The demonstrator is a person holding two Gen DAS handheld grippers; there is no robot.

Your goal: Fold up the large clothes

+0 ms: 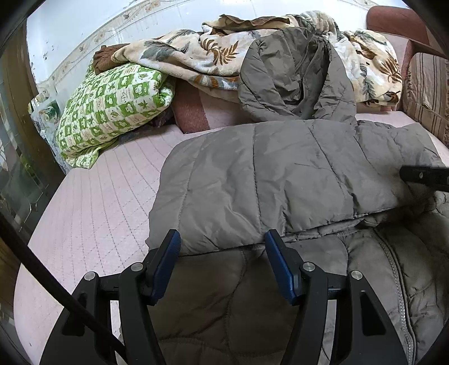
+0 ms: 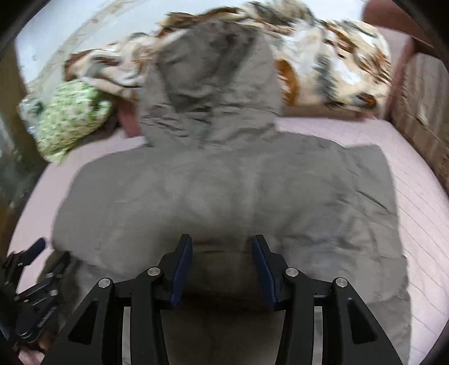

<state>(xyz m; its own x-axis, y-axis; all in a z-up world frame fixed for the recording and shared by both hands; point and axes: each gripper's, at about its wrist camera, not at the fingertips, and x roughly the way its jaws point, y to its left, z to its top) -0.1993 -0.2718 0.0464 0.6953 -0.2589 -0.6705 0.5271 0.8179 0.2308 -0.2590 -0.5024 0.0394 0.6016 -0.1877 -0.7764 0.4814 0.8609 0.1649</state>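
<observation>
Left wrist view: one grey padded jacket (image 1: 280, 174) lies on the bed (image 1: 92, 196), its folded edge just beyond the left gripper (image 1: 223, 238), jaws apart, empty. Right wrist view: the right gripper (image 2: 222, 244), jaws apart, hangs over the one jacket (image 2: 224, 191).

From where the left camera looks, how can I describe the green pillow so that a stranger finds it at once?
Start at the pink bed and follow it to its far left corner, by the white wall. The pillow leans there, just left of the leaf-print blanket. It alone has a check of green and cream squares; the blanket is beige and brown, the jacket plain grey.
</observation>
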